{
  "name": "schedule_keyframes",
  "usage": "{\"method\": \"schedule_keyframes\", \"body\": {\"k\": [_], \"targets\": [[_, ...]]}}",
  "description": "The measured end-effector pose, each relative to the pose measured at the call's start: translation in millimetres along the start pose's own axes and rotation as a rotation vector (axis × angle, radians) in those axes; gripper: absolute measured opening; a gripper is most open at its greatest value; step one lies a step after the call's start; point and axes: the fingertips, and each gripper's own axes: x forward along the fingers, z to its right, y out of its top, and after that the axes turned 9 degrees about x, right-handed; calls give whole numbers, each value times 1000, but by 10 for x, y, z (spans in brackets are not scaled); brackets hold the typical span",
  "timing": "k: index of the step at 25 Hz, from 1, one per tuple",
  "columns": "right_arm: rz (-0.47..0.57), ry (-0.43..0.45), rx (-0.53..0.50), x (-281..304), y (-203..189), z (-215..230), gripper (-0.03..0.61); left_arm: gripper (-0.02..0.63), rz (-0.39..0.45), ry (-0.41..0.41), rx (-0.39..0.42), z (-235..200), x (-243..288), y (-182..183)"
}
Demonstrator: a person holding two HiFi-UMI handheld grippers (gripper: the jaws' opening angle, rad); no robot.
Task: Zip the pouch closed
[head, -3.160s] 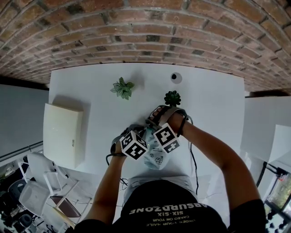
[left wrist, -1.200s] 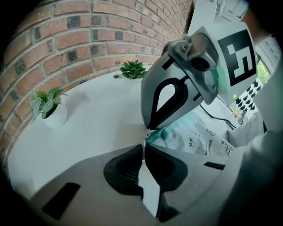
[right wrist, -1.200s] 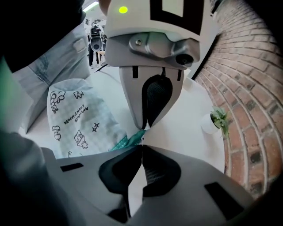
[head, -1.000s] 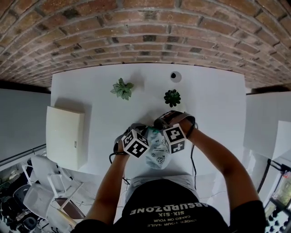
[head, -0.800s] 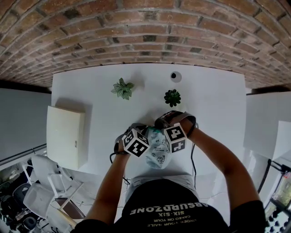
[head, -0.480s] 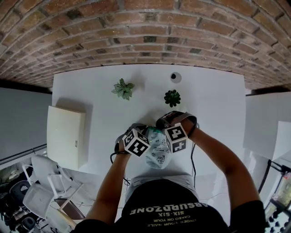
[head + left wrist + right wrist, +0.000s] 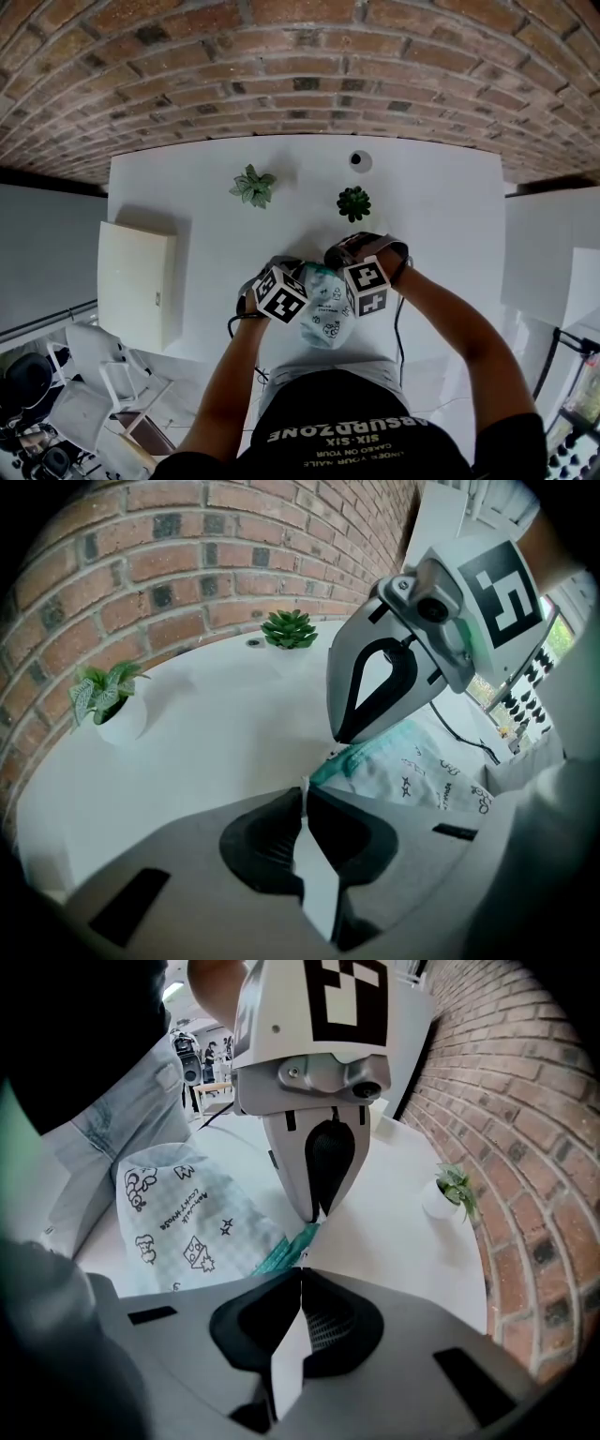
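Left gripper pinched shut on pouch edge, right gripper clamped on its teal zip; both above white table

In the head view, the left claw and right claw hide the pouch top

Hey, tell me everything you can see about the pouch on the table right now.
The pouch is soft, pale checked fabric printed with small dark doodles and lettering, with a teal zip band along its top edge. It rests crumpled at the white table's near edge. The left claw and right claw, both shut, pinch that teal edge close together. How far the zip is closed can't be told.
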Motion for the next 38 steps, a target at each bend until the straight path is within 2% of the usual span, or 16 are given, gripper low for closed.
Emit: {"method": "schedule_keyframes", "body": {"k": [38], "targets": [[-50,18,95,-77,-140,-129,0,26,-6,-5,-8,-4,-1,-4]]}}
